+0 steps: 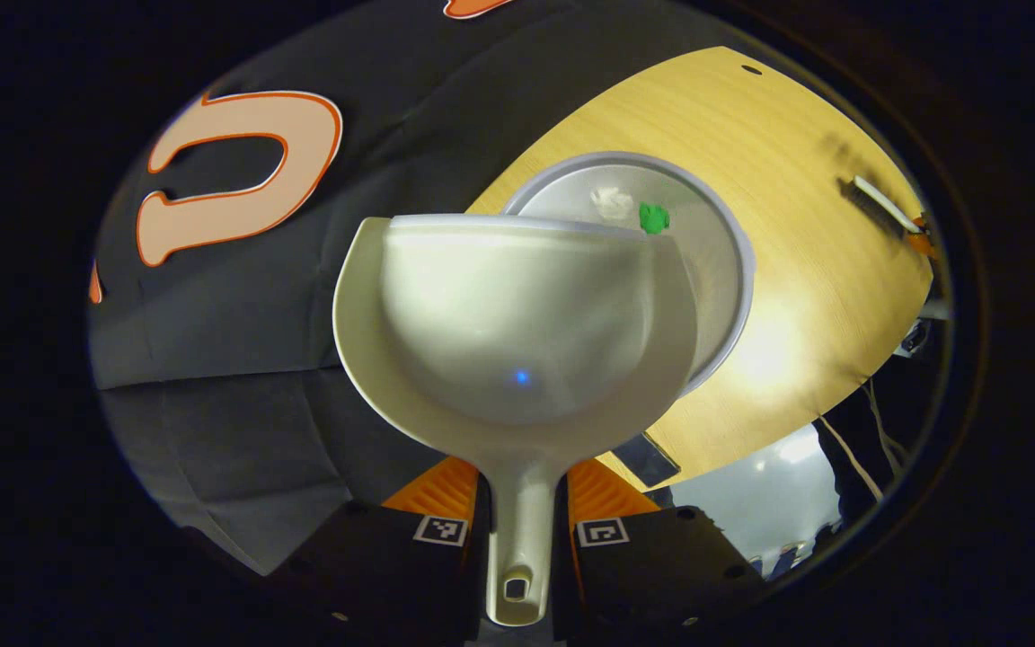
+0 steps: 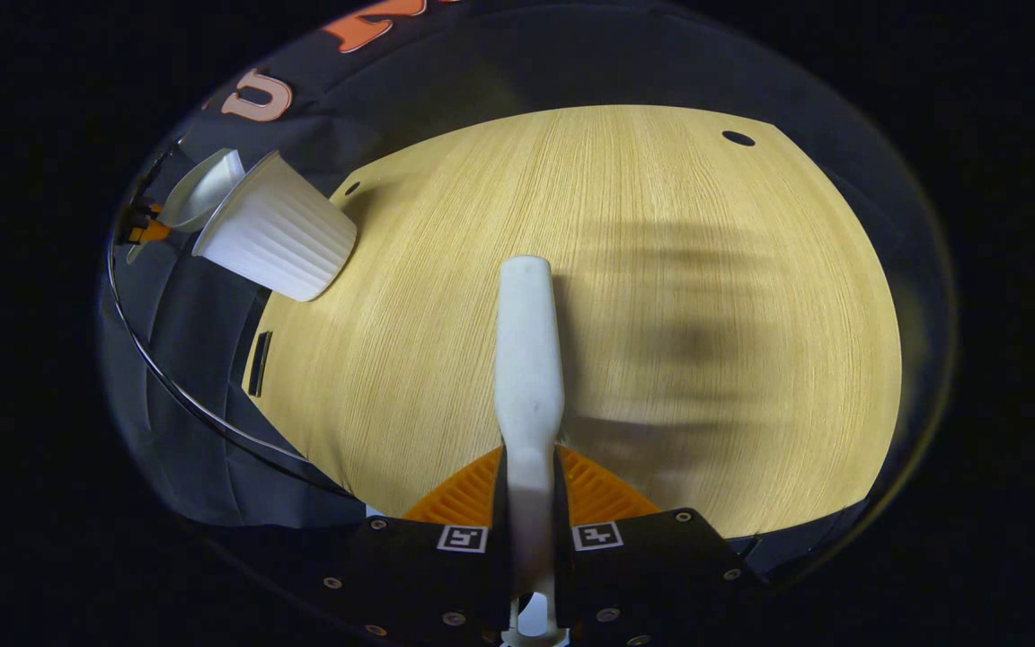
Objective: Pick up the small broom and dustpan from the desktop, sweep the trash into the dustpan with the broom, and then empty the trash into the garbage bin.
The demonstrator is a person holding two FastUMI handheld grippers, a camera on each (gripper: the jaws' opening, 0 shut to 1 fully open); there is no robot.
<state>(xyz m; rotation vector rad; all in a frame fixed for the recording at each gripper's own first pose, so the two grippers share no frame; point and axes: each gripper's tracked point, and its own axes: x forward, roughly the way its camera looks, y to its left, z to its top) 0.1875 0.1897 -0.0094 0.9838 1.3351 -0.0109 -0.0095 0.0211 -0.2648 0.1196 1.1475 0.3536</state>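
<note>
The left claw [image 1: 522, 530] was clenched on the thin handle of the dustpan [image 1: 517, 332], both fingers pressing its sides, and the pan was held tipped up over the garbage bin [image 1: 724, 270], whose round rim showed behind the pan's far lip. Inside the bin lay a green scrap [image 1: 653, 217] and a pale crumpled scrap [image 1: 610, 203], so the emptying looked done or nearly so. The right claw [image 2: 528, 539] was grasping the small broom [image 2: 527, 359] by its handle, the pale stem reaching forward above the wooden bench [image 2: 661, 270]; its bristles could not be made out. In the right gripper view the ribbed white bin stood at the far left edge of the bench, with the dustpan lifted just beyond it. Both tools looked like light, stiff, smooth moulded plastic, so I judged they would weigh little but might twist in a loose grip; the handle, gripped squarely near where it meets the pan, seemed the safest hold. The bin looked light enough to topple if knocked
</note>
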